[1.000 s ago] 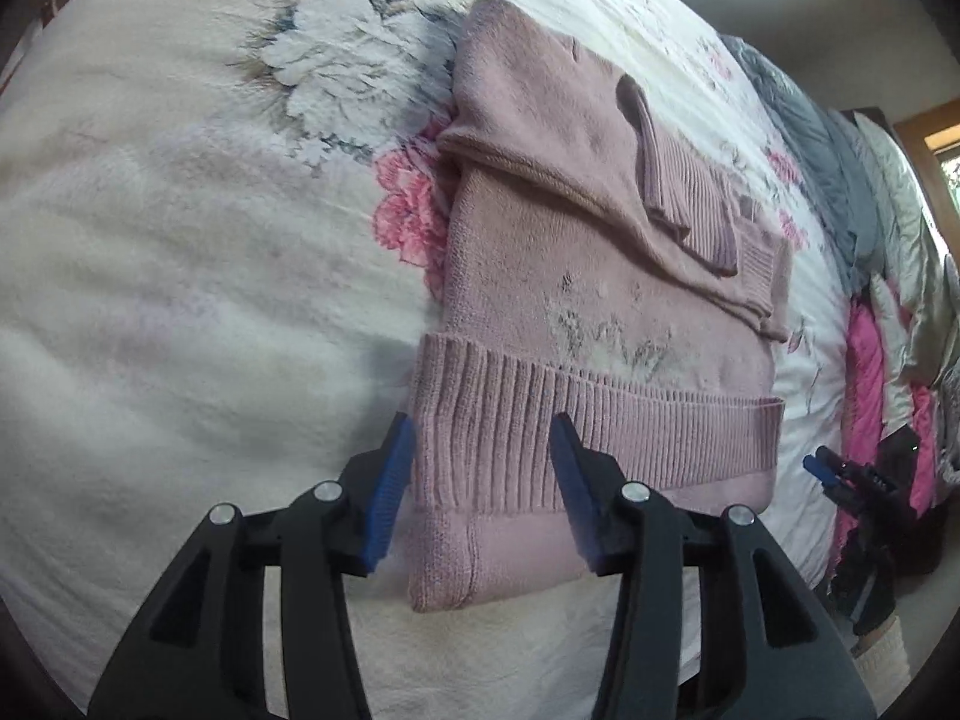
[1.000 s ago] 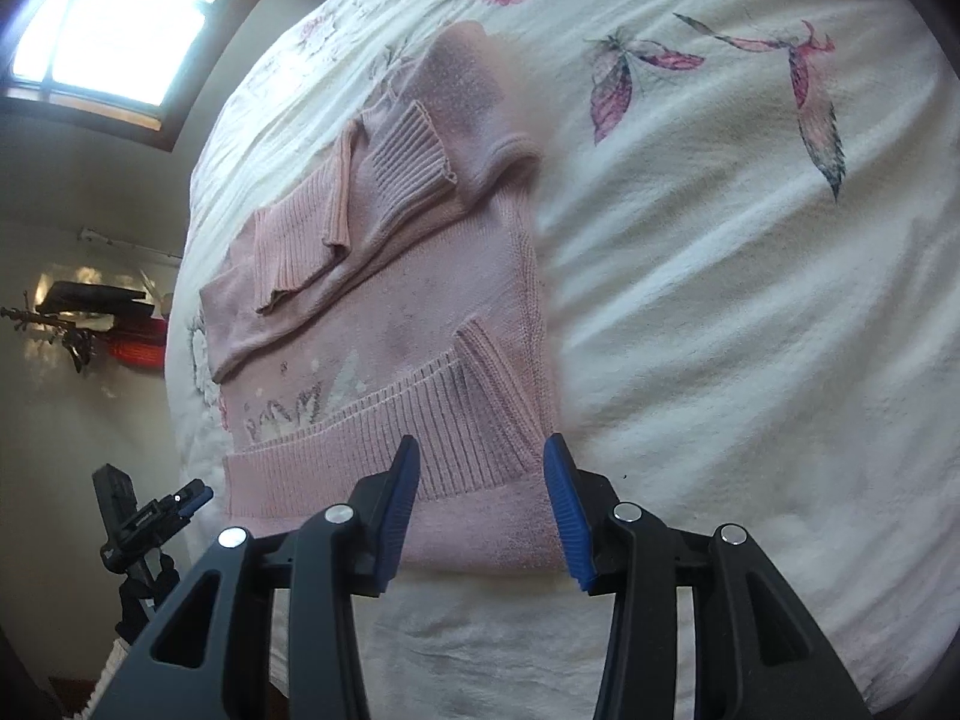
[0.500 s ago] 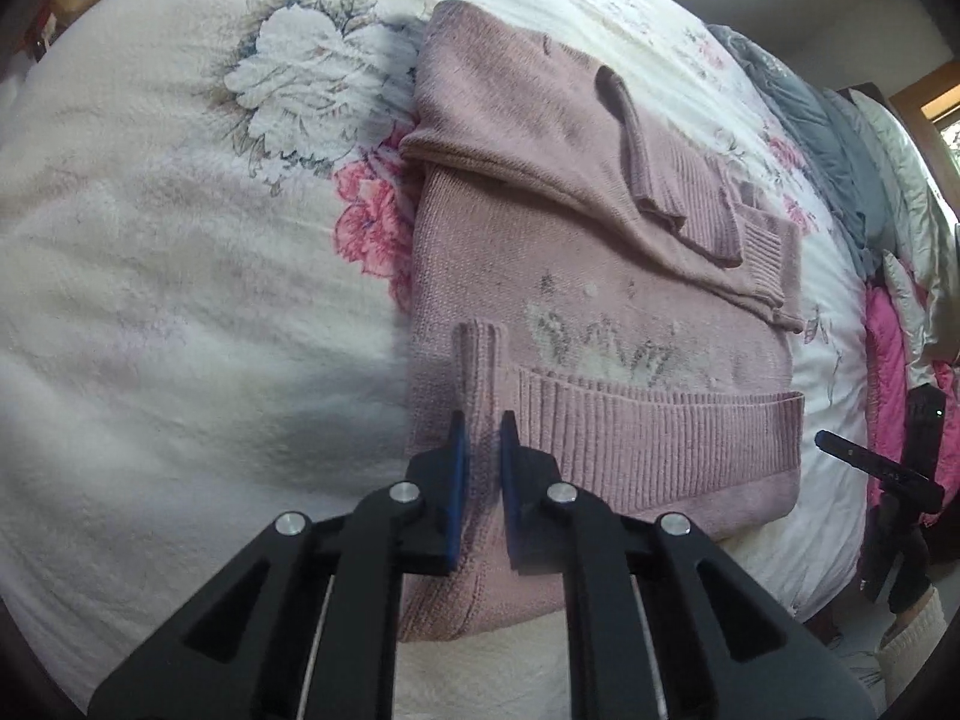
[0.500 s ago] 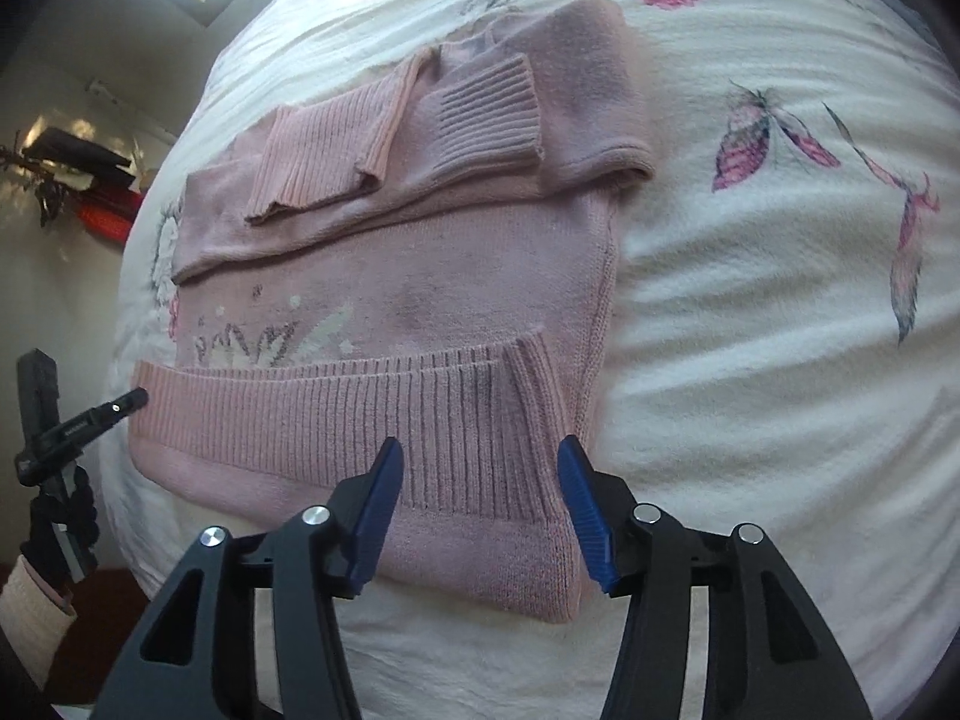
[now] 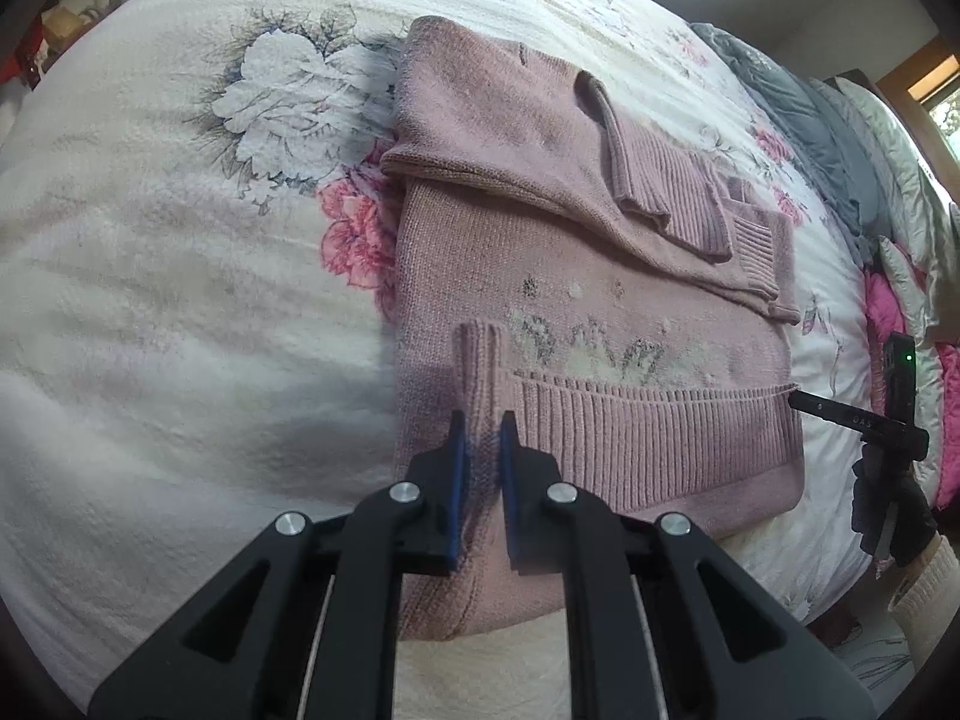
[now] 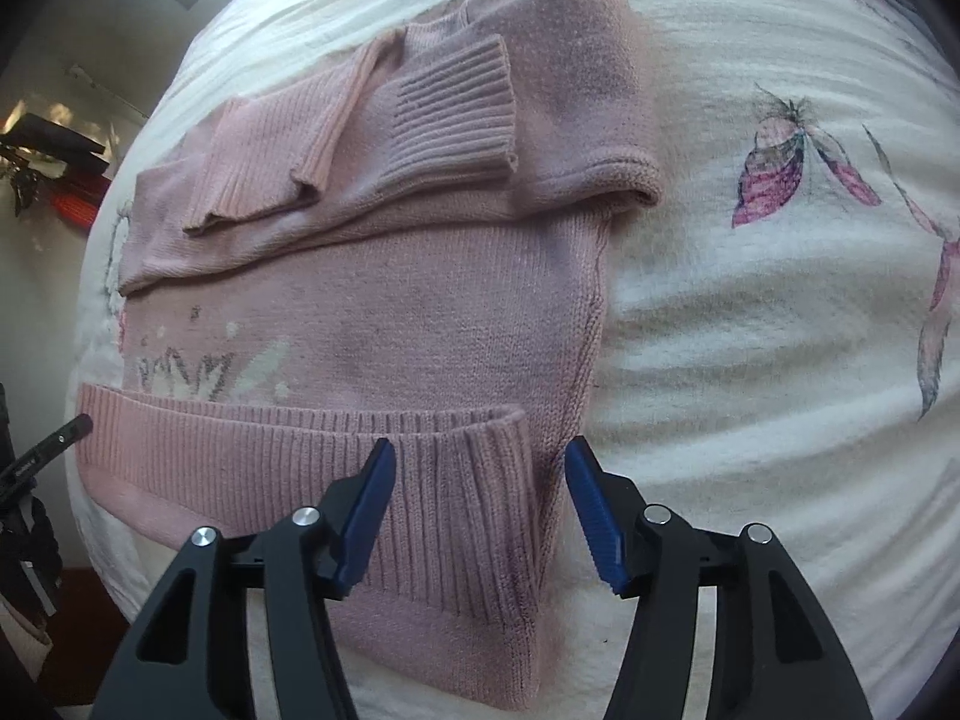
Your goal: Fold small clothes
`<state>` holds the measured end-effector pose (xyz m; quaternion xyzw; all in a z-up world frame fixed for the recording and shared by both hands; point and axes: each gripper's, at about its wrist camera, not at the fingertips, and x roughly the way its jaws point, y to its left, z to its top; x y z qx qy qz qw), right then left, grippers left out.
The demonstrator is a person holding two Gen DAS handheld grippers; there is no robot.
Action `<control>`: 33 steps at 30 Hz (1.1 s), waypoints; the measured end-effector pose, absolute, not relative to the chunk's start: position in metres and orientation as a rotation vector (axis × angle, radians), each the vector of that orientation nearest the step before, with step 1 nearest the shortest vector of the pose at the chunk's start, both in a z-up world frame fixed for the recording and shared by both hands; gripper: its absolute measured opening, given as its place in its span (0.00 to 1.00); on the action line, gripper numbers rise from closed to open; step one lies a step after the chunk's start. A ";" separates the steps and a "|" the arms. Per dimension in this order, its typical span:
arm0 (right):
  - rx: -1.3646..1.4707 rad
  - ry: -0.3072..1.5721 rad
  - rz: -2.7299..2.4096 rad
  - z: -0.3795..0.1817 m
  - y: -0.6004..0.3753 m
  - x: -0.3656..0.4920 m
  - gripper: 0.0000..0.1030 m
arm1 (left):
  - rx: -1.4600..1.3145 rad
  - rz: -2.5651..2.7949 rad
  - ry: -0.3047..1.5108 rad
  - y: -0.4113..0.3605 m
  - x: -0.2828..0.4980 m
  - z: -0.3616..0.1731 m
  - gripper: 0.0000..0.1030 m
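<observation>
While the pink sweater (image 5: 588, 276) lies on the floral bedspread (image 5: 150, 312), its ribbed hem (image 5: 630, 438) is pinched by the left gripper (image 5: 478, 438); the right gripper (image 6: 480, 474) is held spread over the hem's other end.

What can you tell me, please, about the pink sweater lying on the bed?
The pink sweater is a soft knit with ribbed hem and cuffs and a faint grey-white pattern across the body. It lies flat on the floral bedspread, both sleeves folded across the upper part. The left claw is shut on a pinched ridge of the ribbed hem at one corner; the right claw is open, straddling the other hem corner.
</observation>
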<state>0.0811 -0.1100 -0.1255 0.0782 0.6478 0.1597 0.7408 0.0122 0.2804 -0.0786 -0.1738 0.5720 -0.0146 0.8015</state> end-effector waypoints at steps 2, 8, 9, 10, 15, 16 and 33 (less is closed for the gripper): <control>0.147 1.439 0.364 -0.130 -0.107 0.082 0.58 | -0.351 -0.047 1.242 0.277 0.014 -0.082 0.10; 0.052 1.484 0.427 -0.140 -0.087 0.079 0.30 | -0.365 -0.032 1.323 0.274 0.030 -0.109 0.24; 0.053 1.486 0.436 -0.140 -0.086 0.079 0.17 | -0.365 -0.035 1.330 0.272 0.032 -0.111 0.24; 0.060 1.484 0.434 -0.138 -0.088 0.079 0.12 | -0.362 -0.036 1.334 0.271 0.034 -0.113 0.23; 0.131 1.421 0.467 -0.113 -0.101 0.075 0.10 | -0.370 -0.071 1.284 0.269 0.033 -0.096 0.09; 0.154 1.407 0.473 -0.106 -0.105 0.074 0.10 | -0.378 -0.079 1.265 0.270 0.032 -0.090 0.09; 0.318 1.061 0.474 0.012 -0.128 0.162 0.10 | -0.503 -0.145 0.884 0.296 0.124 0.017 0.08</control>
